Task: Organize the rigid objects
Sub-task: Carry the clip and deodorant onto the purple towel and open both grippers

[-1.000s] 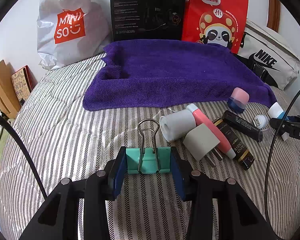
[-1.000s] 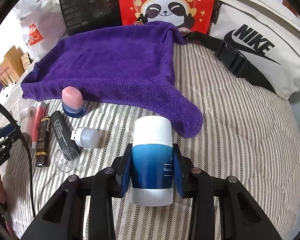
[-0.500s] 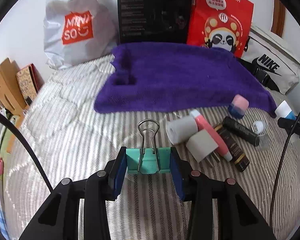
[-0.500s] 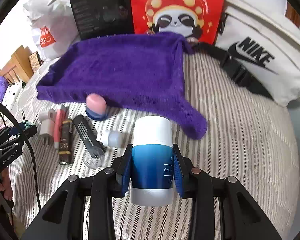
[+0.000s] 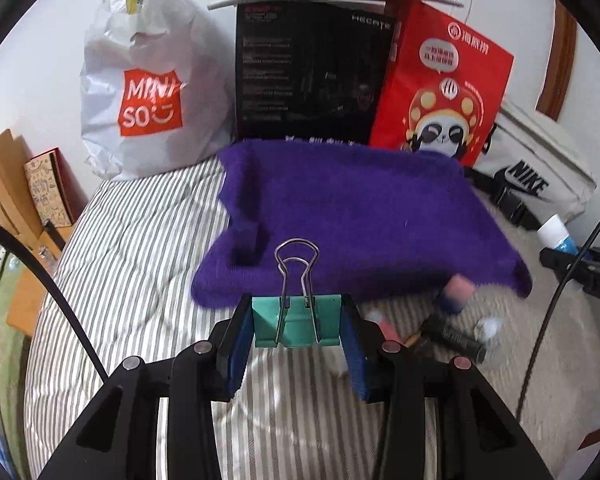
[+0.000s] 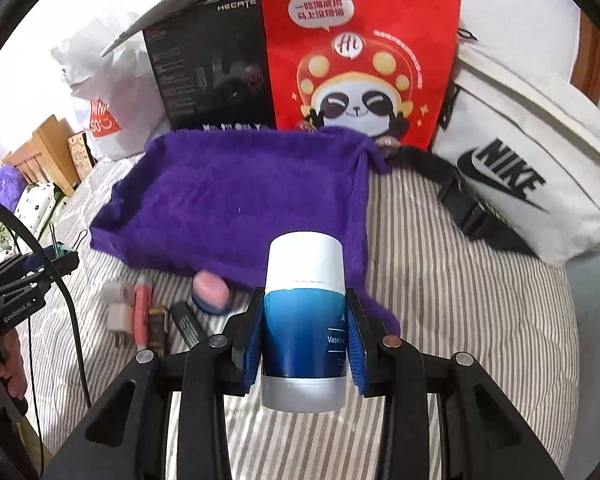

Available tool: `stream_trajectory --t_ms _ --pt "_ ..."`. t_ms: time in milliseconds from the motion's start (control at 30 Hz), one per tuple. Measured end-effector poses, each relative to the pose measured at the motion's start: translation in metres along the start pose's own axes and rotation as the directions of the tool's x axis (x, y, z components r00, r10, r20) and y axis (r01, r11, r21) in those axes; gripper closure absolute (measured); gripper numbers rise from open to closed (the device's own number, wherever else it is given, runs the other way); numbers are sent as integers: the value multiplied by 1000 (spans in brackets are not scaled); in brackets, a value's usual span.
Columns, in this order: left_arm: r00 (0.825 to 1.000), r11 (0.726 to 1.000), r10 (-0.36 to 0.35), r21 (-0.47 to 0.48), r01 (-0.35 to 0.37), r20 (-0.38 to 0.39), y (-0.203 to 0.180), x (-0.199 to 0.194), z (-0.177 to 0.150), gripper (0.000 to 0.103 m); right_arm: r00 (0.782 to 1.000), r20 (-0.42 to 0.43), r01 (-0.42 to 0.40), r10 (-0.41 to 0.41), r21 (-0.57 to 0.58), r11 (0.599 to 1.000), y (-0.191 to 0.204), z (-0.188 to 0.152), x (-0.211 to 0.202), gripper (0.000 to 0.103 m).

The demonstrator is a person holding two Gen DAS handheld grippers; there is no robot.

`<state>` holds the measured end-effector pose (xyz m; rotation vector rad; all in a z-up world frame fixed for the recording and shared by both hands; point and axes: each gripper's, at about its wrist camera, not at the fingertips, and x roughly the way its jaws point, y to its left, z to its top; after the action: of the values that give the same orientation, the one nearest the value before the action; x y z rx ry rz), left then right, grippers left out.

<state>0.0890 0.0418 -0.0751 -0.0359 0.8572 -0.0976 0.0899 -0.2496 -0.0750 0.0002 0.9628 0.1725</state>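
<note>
Teal binder clip sits pinched in the left hand-held gripper, and the right hand-held gripper clamps a blue-and-white Vaseline bottle, both held above the striped bed. Beyond them lies a purple towel, small items strewn along its near edge.

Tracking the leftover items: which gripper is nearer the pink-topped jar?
Right. The right gripper, holding a bottle, is just beside the jar; the left gripper is farther off across the pile.
</note>
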Motion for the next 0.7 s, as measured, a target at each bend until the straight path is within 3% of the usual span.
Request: stream_trajectory --t_ms 467,700 --pt "999 999 -38 3 38 -4 7 34 56 64 999 10 -45 44 37 998 -5 53 44 67" --pt "998 998 -64 -9 64 -16 14 62 79 64 1000 -9 -22 23 55 998 -12 79 80 67"
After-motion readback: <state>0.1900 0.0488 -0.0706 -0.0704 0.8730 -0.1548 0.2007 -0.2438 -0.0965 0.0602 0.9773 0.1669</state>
